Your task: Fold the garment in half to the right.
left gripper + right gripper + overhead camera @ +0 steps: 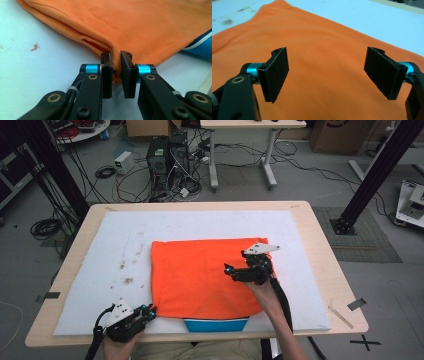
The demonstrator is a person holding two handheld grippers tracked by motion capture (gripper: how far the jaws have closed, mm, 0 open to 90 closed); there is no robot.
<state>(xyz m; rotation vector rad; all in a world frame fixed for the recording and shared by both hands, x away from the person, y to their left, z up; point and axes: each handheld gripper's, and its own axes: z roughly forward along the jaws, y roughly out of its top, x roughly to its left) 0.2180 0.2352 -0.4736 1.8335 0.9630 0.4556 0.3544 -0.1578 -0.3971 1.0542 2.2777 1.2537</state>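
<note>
We hold our left gripper (148,310) low at the near left table (320,227) edge, its jaws pinching the near left corner of the folded orange garment (200,277). Our right gripper (235,271) hovers spread wide above the garment's right half, touching nothing. The cloth lies flat on the white pad (115,250), blue trim (216,325) peeking out beneath.

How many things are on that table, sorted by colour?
Orange: 1, the cloth
Blue with white trim: 1, the collar poking out at the cloth's near edge
White: 1, the mat under it
Black: 2, the left hand-held gripper and the right hand-held gripper
Total: 5
</note>
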